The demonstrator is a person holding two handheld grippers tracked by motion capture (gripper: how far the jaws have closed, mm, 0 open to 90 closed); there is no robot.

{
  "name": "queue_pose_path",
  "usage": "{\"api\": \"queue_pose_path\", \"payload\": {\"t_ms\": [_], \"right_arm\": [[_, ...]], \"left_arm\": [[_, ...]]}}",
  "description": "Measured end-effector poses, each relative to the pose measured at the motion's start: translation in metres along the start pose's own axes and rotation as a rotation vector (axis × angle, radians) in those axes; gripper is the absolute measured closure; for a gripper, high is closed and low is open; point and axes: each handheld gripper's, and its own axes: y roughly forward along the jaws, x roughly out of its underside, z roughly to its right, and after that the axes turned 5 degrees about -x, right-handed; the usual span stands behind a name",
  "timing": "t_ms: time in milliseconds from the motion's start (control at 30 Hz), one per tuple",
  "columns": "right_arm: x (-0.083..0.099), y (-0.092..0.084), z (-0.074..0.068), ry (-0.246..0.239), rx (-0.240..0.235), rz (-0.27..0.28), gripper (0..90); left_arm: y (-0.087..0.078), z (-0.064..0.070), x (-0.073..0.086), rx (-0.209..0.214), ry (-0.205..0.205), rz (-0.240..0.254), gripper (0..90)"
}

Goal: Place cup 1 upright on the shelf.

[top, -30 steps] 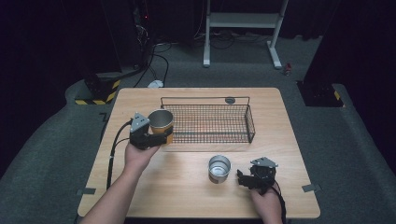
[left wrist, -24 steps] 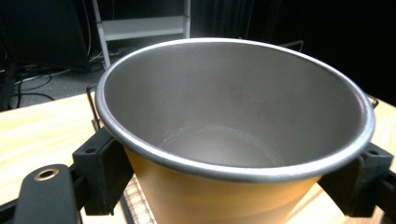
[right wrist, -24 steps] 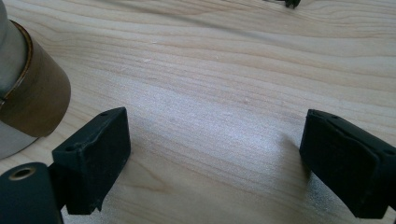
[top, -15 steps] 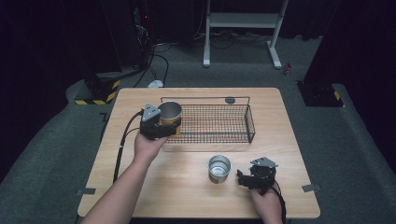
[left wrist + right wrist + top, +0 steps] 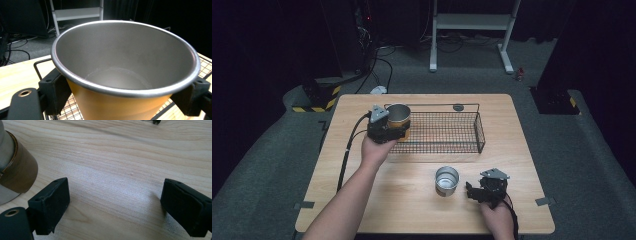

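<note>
An orange cup (image 5: 399,116) with a steel inside hangs over the left end of the black wire basket (image 5: 464,135). My left gripper (image 5: 386,129) is shut on it. In the left gripper view the cup (image 5: 125,75) sits between both black jaws, which press its orange sides, and basket mesh shows beneath it. A second, silver cup (image 5: 447,180) with a brown band stands on the wooden table (image 5: 412,200) in front of the basket. My right gripper (image 5: 472,192) rests on the table just right of it, open, with bare wood between its jaws (image 5: 115,200); that cup (image 5: 15,175) shows at the left edge.
The basket lies across the back half of the table, long side left to right. A small dark disc (image 5: 458,107) lies behind it. The left gripper's cable (image 5: 347,150) trails over the table's left side. Dark floor and a white stand (image 5: 472,30) lie beyond.
My left gripper has carried the orange cup to the right, from beside the basket's left end to above it. The right gripper and the silver cup have stayed put.
</note>
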Motion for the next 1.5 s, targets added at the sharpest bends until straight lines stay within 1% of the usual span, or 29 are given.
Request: {"api": "queue_pose_path", "payload": {"t_ms": [33,67,100,300,400,433,467,567,767,833,900,933,1033,1067,1100,1133,1200,1233,1267,1300,1333,1433,1500], "right_arm": [[0.000,0.000,0.000,0.000,0.000,0.000,8.7],[0.000,0.000,0.000,0.000,0.000,0.000,8.7],[0.000,0.000,0.000,0.000,0.000,0.000,8.7],[0.000,0.000,0.000,0.000,0.000,0.000,8.7],[0.000,0.000,0.000,0.000,-0.001,0.000,8.7],[0.000,0.000,0.000,0.000,0.000,0.000,8.7],[0.000,0.000,0.000,0.000,0.000,0.000,8.7],[0.000,0.000,0.000,0.000,0.000,0.000,8.7],[0.000,0.000,0.000,0.000,0.000,0.000,8.7],[0.000,0.000,0.000,0.000,0.000,0.000,8.7],[0.000,0.000,0.000,0.000,-0.001,0.000,8.7],[0.000,0.000,0.000,0.000,-0.001,0.000,8.7],[0.000,0.000,0.000,-0.005,-0.002,0.000,8.7],[0.000,0.000,0.000,-0.005,-0.002,0.000,8.7],[0.000,0.000,0.000,-0.007,-0.004,0.002,8.7],[0.000,0.000,0.000,-0.007,-0.004,0.002,8.7],[0.000,0.000,0.000,-0.007,-0.004,0.002,8.7],[0.000,0.000,0.000,-0.007,-0.004,0.002,8.7],[0.000,0.000,0.000,-0.007,-0.004,0.002,8.7],[0.000,0.000,0.000,-0.007,-0.004,0.002,8.7],[0.000,0.000,0.000,-0.007,-0.004,0.002,8.7],[0.000,0.000,0.000,-0.007,-0.005,0.002,8.7],[0.000,0.000,0.000,-0.007,-0.005,0.000,8.7]], "left_arm": [[0.003,-0.002,0.000,-0.001,-0.016,0.006,15.5],[0.003,-0.002,0.000,-0.001,-0.016,0.006,15.5],[0.005,-0.004,0.000,-0.003,-0.036,0.004,15.5],[0.015,-0.009,0.004,-0.025,-0.056,-0.015,15.4],[0.018,-0.011,0.005,-0.031,-0.058,-0.020,15.4],[0.021,-0.012,0.006,-0.038,-0.065,-0.031,15.4],[0.021,-0.012,0.006,-0.038,-0.065,-0.031,15.4],[0.026,-0.011,0.005,-0.044,-0.058,-0.060,15.5],[0.031,-0.006,-0.002,-0.048,-0.033,-0.065,15.4],[0.034,-0.002,-0.003,-0.045,-0.032,-0.080,15.4],[0.036,-0.001,-0.002,-0.046,-0.035,-0.086,15.4],[0.037,0.000,-0.001,-0.049,-0.029,-0.094,15.4],[0.046,0.001,0.004,-0.057,-0.037,-0.144,15.4],[0.046,0.001,0.004,-0.057,-0.037,-0.144,15.4],[0.049,0.001,0.007,-0.064,-0.039,-0.163,15.4],[0.050,0.001,0.008,-0.069,-0.034,-0.171,15.4],[0.051,0.002,0.009,-0.072,-0.035,-0.178,15.3],[0.054,0.002,0.010,-0.083,-0.028,-0.191,15.4],[0.054,0.002,0.010,-0.083,-0.028,-0.191,15.4],[0.056,0.002,0.012,-0.091,-0.027,-0.203,15.4],[0.056,0.002,0.012,-0.091,-0.027,-0.203,15.4],[0.058,0.002,0.014,-0.096,-0.035,-0.223,15.4],[0.060,0.002,0.016,-0.100,-0.031,-0.245,15.3]]}}
